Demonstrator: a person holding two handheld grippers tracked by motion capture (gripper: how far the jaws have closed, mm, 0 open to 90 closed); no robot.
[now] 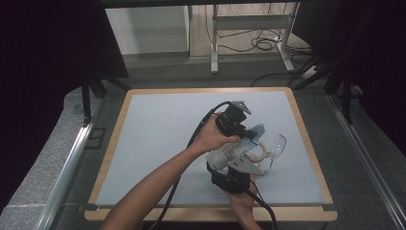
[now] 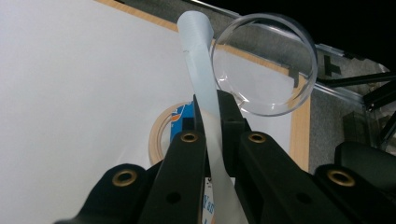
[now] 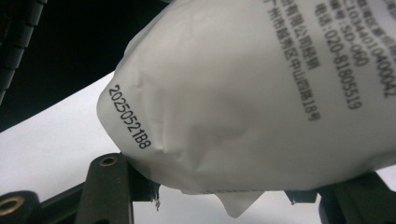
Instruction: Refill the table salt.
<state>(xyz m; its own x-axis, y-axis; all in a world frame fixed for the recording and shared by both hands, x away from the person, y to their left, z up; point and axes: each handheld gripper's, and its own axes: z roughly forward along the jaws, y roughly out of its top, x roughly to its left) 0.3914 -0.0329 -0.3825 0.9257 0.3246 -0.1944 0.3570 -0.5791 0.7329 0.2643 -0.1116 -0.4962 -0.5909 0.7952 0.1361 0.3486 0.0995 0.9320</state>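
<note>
High view: both grippers hold one white pouch (image 1: 229,152) above the table (image 1: 158,124).
Left gripper (image 2: 211,116): clenched on the pouch's flat edge strip.
Right gripper (image 3: 224,196): jaws grasp the pouch's puffy body between them.
Progress: pouch apparently unopened; clear bowl (image 2: 264,63) empty beyond the left jaws.

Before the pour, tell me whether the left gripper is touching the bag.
Touching. In the left gripper view the left gripper has its jaws clamped on the bag flat top edge.

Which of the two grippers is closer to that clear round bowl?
Left. The left gripper, pinching the white pouch's flat edge, sits right beside the clear bowl. The right gripper holds the pouch's other end, nearer the person.
</note>
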